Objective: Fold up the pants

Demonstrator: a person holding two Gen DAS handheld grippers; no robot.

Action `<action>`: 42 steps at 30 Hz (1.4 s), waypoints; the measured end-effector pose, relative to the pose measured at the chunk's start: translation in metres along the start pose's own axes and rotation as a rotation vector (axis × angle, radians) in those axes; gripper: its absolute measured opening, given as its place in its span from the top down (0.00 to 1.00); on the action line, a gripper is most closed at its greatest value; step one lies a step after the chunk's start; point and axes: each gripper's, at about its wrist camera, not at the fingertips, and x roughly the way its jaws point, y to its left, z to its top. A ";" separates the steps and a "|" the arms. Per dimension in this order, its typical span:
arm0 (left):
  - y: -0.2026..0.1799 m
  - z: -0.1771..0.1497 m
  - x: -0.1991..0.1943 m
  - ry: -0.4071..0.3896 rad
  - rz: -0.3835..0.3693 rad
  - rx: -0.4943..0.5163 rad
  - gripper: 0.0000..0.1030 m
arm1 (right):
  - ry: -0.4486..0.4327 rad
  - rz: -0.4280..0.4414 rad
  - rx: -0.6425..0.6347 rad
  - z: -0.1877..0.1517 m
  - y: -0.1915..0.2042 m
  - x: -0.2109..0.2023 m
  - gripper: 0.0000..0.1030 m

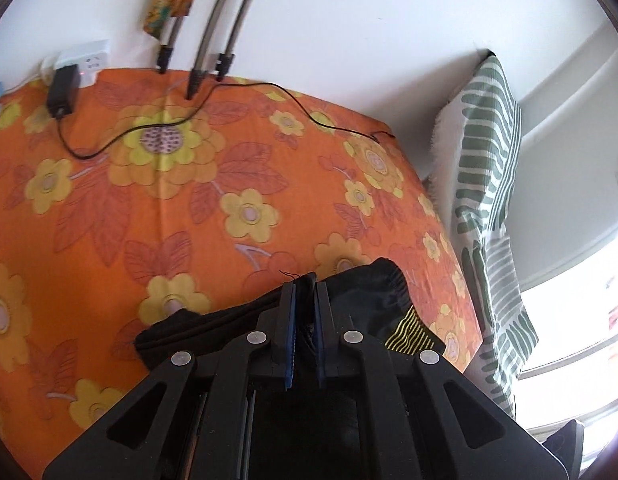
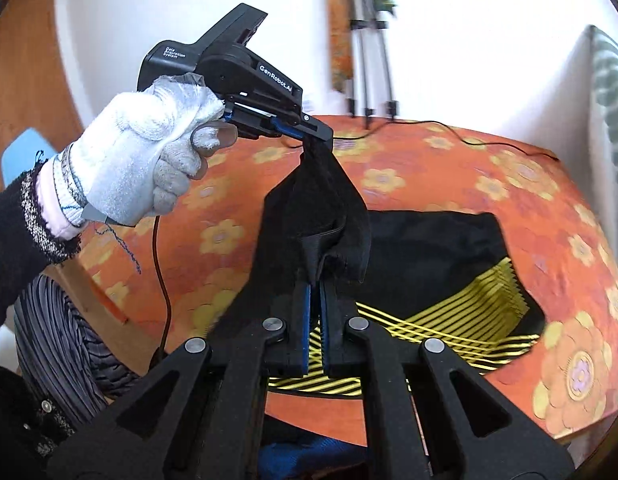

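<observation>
1. The black fabric pants (image 2: 429,256) with a panel of thin yellow stripes lie partly on the counter covered by an orange cloth printed with yellow flowers (image 1: 189,184), while one edge is lifted off the surface.
2. The left gripper (image 2: 319,134), gripped by a hand in a white knit glove (image 2: 149,156), has its fingers pressed together on a bunched corner of the pants, which hangs below it in a dark cone.
3. From the left wrist view, that same gripper (image 1: 306,288) shows black fabric pinched between its blue-padded fingers.
4. The right gripper (image 2: 316,286) has its fingers closed on a fold of the pants edge, close beneath the left one.
5. A thin black cable (image 1: 245,92) runs across the far part of the cloth from a black power adapter (image 1: 63,92) beside a white wall socket (image 1: 89,60).
6. A green-and-white striped cushion (image 1: 489,160) stands upright against the wall just beside the counter's right edge.
</observation>
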 end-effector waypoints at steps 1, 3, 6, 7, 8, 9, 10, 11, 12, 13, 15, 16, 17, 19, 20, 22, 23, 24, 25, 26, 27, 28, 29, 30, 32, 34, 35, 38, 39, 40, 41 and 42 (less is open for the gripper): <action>-0.006 0.002 0.007 0.008 -0.005 0.009 0.94 | -0.002 -0.014 0.014 -0.001 -0.008 -0.003 0.96; -0.018 0.006 0.020 0.024 -0.014 0.025 0.94 | -0.003 -0.042 0.041 -0.003 -0.023 -0.006 0.96; -0.038 0.011 0.043 0.051 -0.024 0.058 0.94 | 0.004 -0.072 0.092 -0.008 -0.046 -0.010 0.96; -0.044 0.012 0.050 0.059 -0.027 0.067 0.94 | 0.007 -0.083 0.106 -0.010 -0.053 -0.010 0.96; -0.052 0.013 0.059 0.071 -0.028 0.081 0.94 | 0.009 -0.097 0.119 -0.013 -0.061 -0.011 0.96; -0.057 0.014 0.065 0.079 -0.029 0.089 0.94 | 0.014 -0.108 0.132 -0.015 -0.068 -0.011 0.96; -0.061 0.015 0.072 0.088 -0.031 0.096 0.94 | 0.018 -0.113 0.144 -0.016 -0.074 -0.008 0.96; -0.068 0.015 0.081 0.102 -0.032 0.109 0.94 | 0.021 -0.122 0.158 -0.019 -0.080 -0.008 0.96; -0.073 0.014 0.088 0.109 -0.030 0.119 0.94 | 0.026 -0.130 0.170 -0.021 -0.086 -0.007 0.96; -0.077 0.014 0.094 0.117 -0.028 0.129 0.94 | 0.028 -0.138 0.185 -0.024 -0.092 -0.007 0.96; -0.083 0.014 0.105 0.134 -0.025 0.137 0.94 | 0.036 -0.145 0.211 -0.029 -0.102 -0.007 0.96; -0.086 0.014 0.111 0.143 -0.022 0.141 0.94 | 0.041 -0.147 0.222 -0.032 -0.106 -0.006 0.96; -0.088 0.014 0.115 0.148 -0.018 0.144 0.94 | 0.046 -0.154 0.231 -0.034 -0.111 -0.005 0.96; -0.093 0.014 0.124 0.158 -0.006 0.154 0.94 | 0.052 -0.163 0.244 -0.038 -0.117 -0.004 0.96; -0.095 0.014 0.127 0.164 -0.004 0.155 0.94 | 0.055 -0.168 0.251 -0.040 -0.120 -0.003 0.96; -0.099 0.014 0.133 0.176 0.001 0.167 0.94 | 0.061 -0.174 0.263 -0.043 -0.125 -0.003 0.96; -0.100 0.014 0.135 0.179 0.003 0.171 0.94 | 0.065 -0.176 0.269 -0.045 -0.128 -0.002 0.96; -0.103 0.014 0.139 0.182 0.007 0.179 0.94 | 0.067 -0.179 0.272 -0.046 -0.130 -0.002 0.96; -0.105 0.014 0.142 0.185 0.007 0.180 0.94 | 0.070 -0.182 0.273 -0.047 -0.131 -0.002 0.96; -0.107 0.014 0.145 0.189 0.006 0.182 0.94 | 0.071 -0.183 0.277 -0.048 -0.132 -0.002 0.96; -0.109 0.014 0.149 0.196 0.006 0.187 0.94 | 0.074 -0.184 0.281 -0.049 -0.134 -0.001 0.96; -0.111 0.014 0.152 0.196 0.014 0.192 0.94 | 0.078 -0.187 0.283 -0.049 -0.136 -0.001 0.96; -0.112 0.015 0.154 0.194 0.022 0.195 0.94 | 0.081 -0.191 0.285 -0.050 -0.137 0.001 0.96; -0.113 0.016 0.155 0.188 0.022 0.193 0.93 | 0.081 -0.198 0.288 -0.051 -0.138 0.001 0.96; -0.114 0.021 0.154 0.181 0.005 0.176 0.83 | 0.082 -0.213 0.299 -0.052 -0.142 0.004 0.96; -0.115 0.027 0.145 0.165 -0.013 0.164 0.71 | 0.084 -0.226 0.316 -0.053 -0.147 0.005 0.95; -0.116 0.028 0.139 0.152 -0.013 0.167 0.68 | 0.088 -0.237 0.322 -0.054 -0.149 0.005 0.85; -0.115 0.031 0.113 0.089 0.027 0.220 0.68 | 0.075 -0.314 0.323 -0.057 -0.155 -0.004 0.52; -0.109 0.031 0.100 0.069 0.038 0.217 0.68 | 0.056 -0.348 0.317 -0.057 -0.156 -0.011 0.47; -0.102 0.031 0.091 0.061 0.033 0.207 0.68 | 0.044 -0.366 0.314 -0.056 -0.158 -0.015 0.45; -0.095 0.029 0.082 0.053 0.035 0.208 0.68 | 0.024 -0.374 0.312 -0.054 -0.160 -0.022 0.45; -0.090 0.026 0.075 0.044 0.052 0.223 0.68 | 0.009 -0.362 0.307 -0.051 -0.161 -0.027 0.45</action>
